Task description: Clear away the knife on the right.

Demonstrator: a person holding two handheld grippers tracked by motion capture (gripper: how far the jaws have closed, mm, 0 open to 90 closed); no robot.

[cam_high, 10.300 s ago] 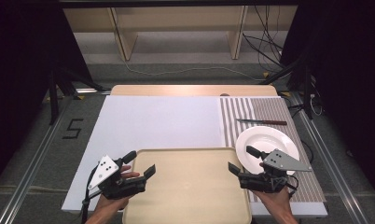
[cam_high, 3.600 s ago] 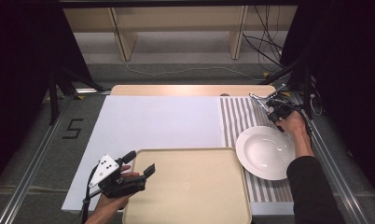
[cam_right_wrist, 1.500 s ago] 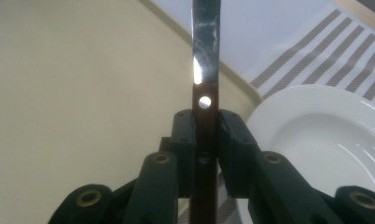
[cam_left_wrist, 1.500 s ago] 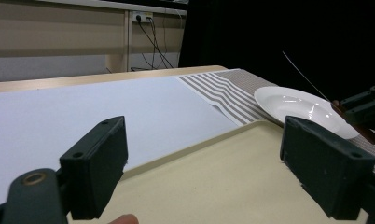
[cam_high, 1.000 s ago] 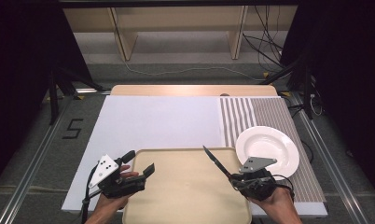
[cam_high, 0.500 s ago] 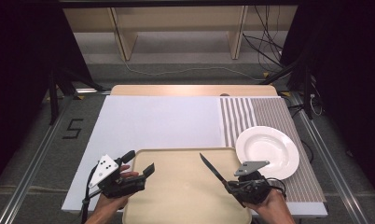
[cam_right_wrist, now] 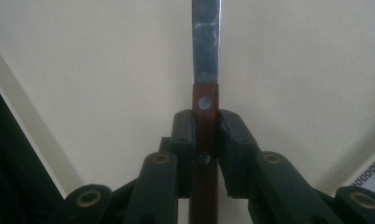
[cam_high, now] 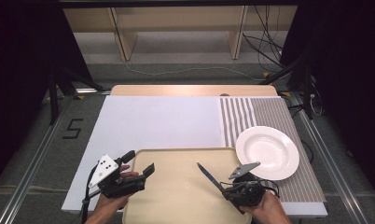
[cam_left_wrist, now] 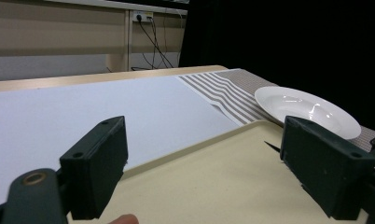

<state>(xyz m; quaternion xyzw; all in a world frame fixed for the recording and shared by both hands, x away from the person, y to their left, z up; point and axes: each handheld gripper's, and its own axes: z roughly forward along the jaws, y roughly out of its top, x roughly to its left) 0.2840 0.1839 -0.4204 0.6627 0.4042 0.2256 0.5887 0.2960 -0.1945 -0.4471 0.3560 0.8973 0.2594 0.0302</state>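
Gripping a knife [cam_high: 208,174] by its brown handle, the right claw [cam_high: 228,189] is sitting over the near right part of the beige tray [cam_high: 176,205], jaws clenched on both sides of the handle as the right gripper view shows [cam_right_wrist: 205,126]. Knife blade is pointing far-left over the tray surface; whether the tip is touching the tray cannot be told. Left claw [cam_high: 138,168] is hovering at the tray's near left corner, jaws standing wide apart with nothing between them, released. In the left gripper view the tray rim [cam_left_wrist: 185,150] is running between its jaws, and the knife tip [cam_left_wrist: 271,146] is peeking out beside the right jaw. White plate [cam_high: 267,152] is lying on the striped mat [cam_high: 265,112] at the right of the worktop [cam_high: 157,121], just beside the tray's far right corner, empty. A hand is holding each claw from the near edge.
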